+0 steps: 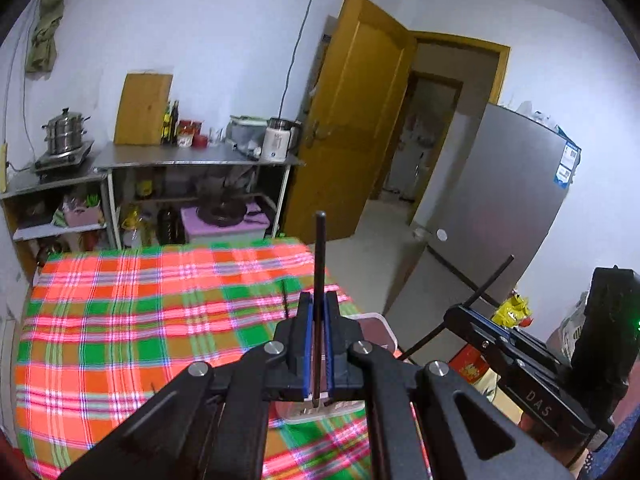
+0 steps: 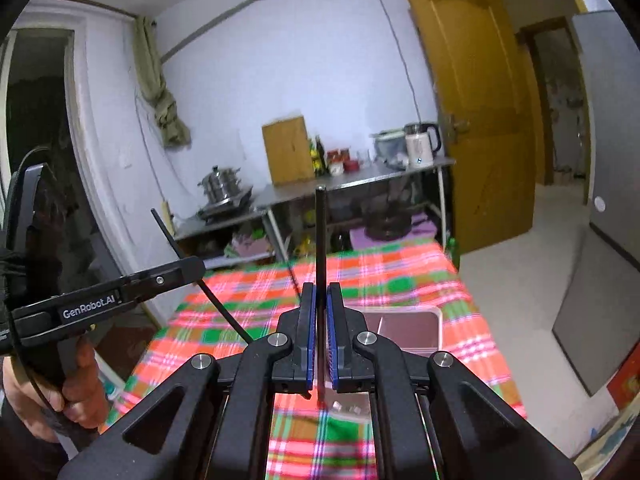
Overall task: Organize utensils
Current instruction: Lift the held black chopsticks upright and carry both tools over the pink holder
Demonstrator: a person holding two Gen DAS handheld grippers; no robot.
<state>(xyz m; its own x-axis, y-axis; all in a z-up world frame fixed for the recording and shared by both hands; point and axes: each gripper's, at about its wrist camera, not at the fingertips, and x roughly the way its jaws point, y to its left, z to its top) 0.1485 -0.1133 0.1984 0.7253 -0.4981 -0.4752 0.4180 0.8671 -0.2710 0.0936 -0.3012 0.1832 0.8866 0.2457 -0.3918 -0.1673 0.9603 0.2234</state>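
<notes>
**Two chopsticks held up over the checked cloth**

While both grippers hang above the worktop (image 1: 120, 320) with its red, green and white checked cloth, each has its jaws closed on one black chopstick. The left gripper (image 1: 318, 304) holds its chopstick (image 1: 320, 256) pointing straight ahead; the right gripper (image 2: 319, 296) grips the other chopstick (image 2: 320, 232) the same way. A shallow white-rimmed tray (image 2: 408, 326) rests on the cloth just beyond the right gripper. Steel shelves (image 1: 192, 160) with pots stand against the far wall.

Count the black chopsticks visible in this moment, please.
2. One chopstick stands upright, clamped in the left gripper; the other chopstick is clamped upright in the right gripper. Others may be hidden in the container.
</notes>
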